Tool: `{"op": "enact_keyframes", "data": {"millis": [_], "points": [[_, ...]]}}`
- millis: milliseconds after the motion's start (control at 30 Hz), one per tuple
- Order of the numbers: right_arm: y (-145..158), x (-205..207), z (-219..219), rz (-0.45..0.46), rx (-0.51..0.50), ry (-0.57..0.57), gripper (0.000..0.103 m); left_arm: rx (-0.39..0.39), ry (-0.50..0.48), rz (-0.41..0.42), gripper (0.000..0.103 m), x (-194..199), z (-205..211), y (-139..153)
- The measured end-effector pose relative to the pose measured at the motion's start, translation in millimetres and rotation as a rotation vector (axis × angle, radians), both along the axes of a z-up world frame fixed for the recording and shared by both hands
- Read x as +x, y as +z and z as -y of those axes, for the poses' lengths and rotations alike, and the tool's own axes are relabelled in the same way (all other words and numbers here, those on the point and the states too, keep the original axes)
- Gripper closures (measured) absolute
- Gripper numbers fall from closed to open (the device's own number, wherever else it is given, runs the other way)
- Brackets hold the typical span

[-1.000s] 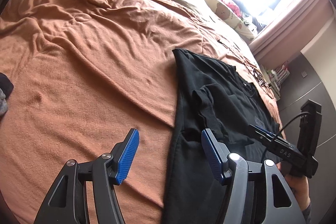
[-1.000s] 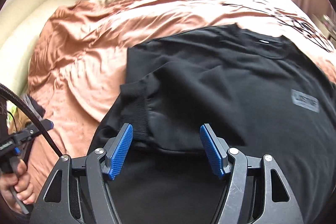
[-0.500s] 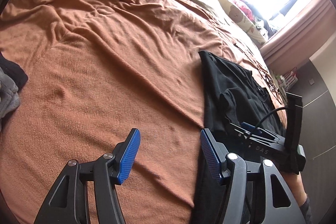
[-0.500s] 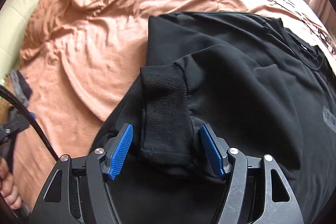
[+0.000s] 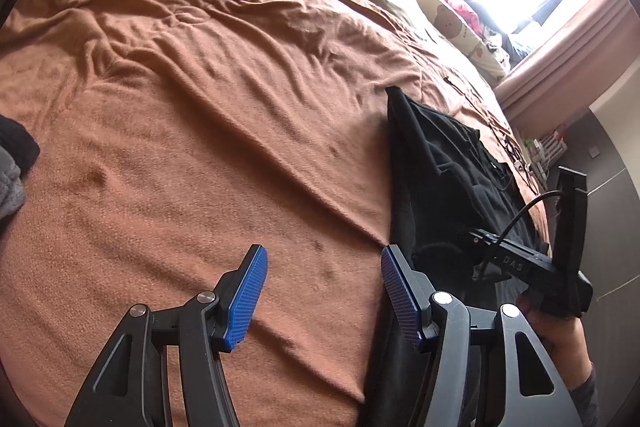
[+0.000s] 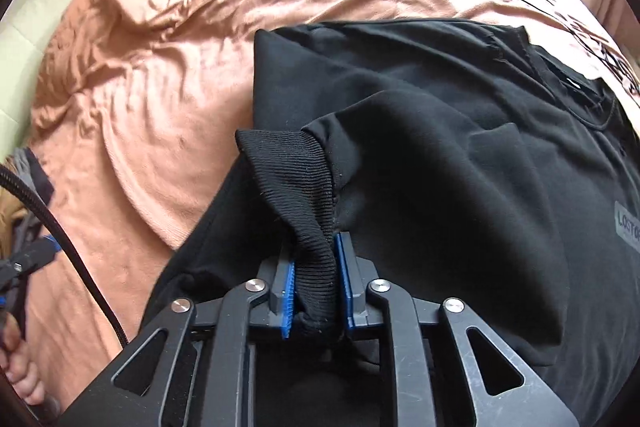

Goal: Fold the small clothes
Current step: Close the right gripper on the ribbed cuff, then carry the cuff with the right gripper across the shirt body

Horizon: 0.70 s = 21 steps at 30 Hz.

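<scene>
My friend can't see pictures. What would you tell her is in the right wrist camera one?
The right gripper is shut on the ribbed cuff of a black sweatshirt, pinching it between blue pads. The sweatshirt lies spread on a wrinkled orange blanket covering a bed, with a grey logo patch at the right edge.

A grey patch on the black sweatshirt reads "LOST O", cut off at the picture's edge. The right gripper bears the letters "DAS" on its body.
</scene>
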State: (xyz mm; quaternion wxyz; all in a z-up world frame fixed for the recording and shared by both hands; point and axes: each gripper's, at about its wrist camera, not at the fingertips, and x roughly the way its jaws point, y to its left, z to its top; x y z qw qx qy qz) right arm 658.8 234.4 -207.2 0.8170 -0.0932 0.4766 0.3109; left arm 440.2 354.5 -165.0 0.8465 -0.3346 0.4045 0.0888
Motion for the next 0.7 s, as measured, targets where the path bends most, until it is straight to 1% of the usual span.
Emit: {"op": "enact_keyframes", "data": {"millis": [67, 233, 400, 567, 700], "points": [[4.9, 0.6, 7.5, -0.017, 0.037, 0.005, 0.089, 0.003, -0.008, 0.001, 0.042, 4.1, 4.1, 2.1], [4.0, 4.0, 19.0, -0.051, 0.068, 0.032, 0.089, 0.012, -0.032, 0.007, 0.042, 14.2, 16.7, 8.4], [-2.0, 10.6, 29.3, -0.105, 0.101, 0.061, 0.089, 0.028, -0.053, 0.0, 0.042, 20.6, 25.7, 9.5], [0.2, 13.6, 27.6, -0.119, 0.127, 0.075, 0.089, 0.031, -0.055, -0.014, 0.042, 23.0, 27.0, 5.9], [-2.1, 15.0, 25.5, -0.118, 0.129, 0.091, 0.089, 0.029, -0.054, -0.023, 0.042, 24.3, 27.0, 2.3]]}}
